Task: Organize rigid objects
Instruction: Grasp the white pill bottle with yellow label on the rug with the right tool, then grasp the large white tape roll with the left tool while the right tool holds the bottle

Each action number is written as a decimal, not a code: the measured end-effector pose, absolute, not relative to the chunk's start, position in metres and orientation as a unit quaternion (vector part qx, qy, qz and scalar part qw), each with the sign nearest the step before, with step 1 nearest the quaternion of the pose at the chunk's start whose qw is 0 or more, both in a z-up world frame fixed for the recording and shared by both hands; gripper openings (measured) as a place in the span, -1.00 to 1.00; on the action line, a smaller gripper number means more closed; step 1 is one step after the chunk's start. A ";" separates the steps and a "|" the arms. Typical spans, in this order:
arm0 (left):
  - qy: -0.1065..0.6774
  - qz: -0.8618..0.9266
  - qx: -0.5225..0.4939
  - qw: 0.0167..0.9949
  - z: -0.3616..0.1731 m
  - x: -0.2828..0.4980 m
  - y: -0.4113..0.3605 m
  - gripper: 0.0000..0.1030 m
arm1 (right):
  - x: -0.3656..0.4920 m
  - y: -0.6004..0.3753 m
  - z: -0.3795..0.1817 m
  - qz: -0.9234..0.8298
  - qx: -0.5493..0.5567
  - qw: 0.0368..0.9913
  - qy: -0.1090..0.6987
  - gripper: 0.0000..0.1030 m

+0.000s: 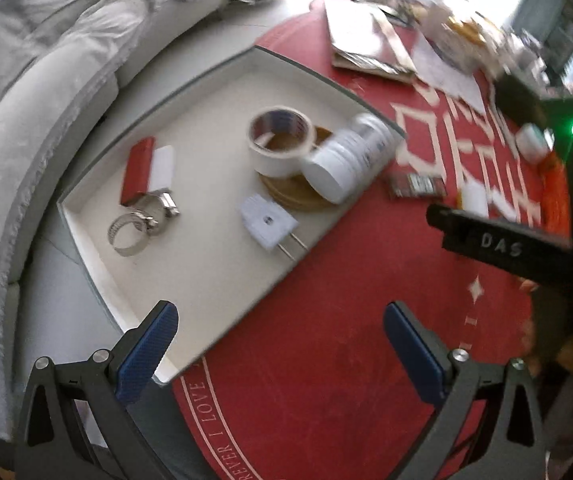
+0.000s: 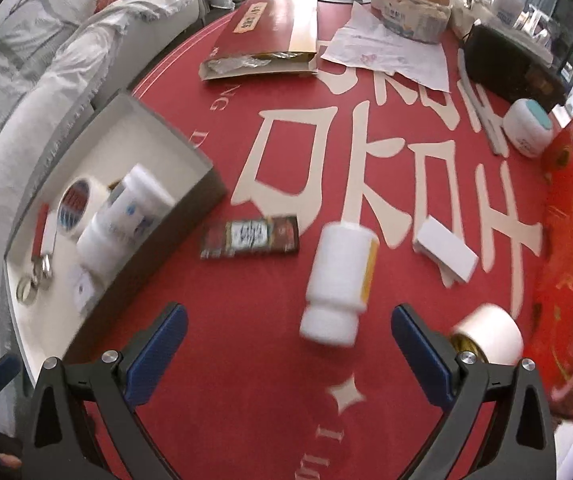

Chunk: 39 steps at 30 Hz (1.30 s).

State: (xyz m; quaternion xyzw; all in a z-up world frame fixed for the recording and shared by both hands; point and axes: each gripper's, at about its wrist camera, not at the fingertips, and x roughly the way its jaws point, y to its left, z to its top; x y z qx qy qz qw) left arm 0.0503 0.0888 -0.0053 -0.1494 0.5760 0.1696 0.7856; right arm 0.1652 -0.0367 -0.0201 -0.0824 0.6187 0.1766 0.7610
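A shallow white box [image 1: 190, 280] [image 2: 202, 178] sits at the table's left edge. In it lie a tape roll [image 1: 280, 140] [image 2: 76, 206], a white bottle on its side [image 1: 346, 156] [image 2: 126, 216], a red and white piece [image 1: 148, 170], a metal hose clamp [image 1: 134, 226] [image 2: 34, 280] and a white plug [image 1: 268, 222]. My left gripper [image 1: 280, 354] is open and empty over the box's near corner. My right gripper [image 2: 288, 358] is open; a white bottle [image 2: 340, 280] lies on the red cloth just ahead of it, apart from the fingers.
On the red cloth lie a dark flat packet [image 2: 250, 237] [image 1: 418, 186], a white card box [image 2: 446, 252], a tape roll [image 2: 490, 334], a white jar [image 2: 528, 128] and a red envelope [image 2: 270, 36]. A covered sofa [image 1: 46, 100] stands left. The other gripper's body [image 1: 526, 248] is at right.
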 end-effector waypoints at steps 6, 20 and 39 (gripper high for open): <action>0.586 0.179 -0.150 0.776 -0.011 0.045 0.095 0.99 | 0.176 -0.038 -0.042 0.169 -0.062 0.742 0.646 0.04; 0.598 0.068 -0.180 0.778 0.027 0.081 0.023 0.99 | 0.067 -0.133 -0.027 0.171 -0.033 0.734 0.657 -0.28; 0.528 -0.034 0.081 0.845 -0.031 0.186 -0.154 0.99 | 0.010 -0.253 -0.018 0.119 0.060 0.737 0.662 -0.28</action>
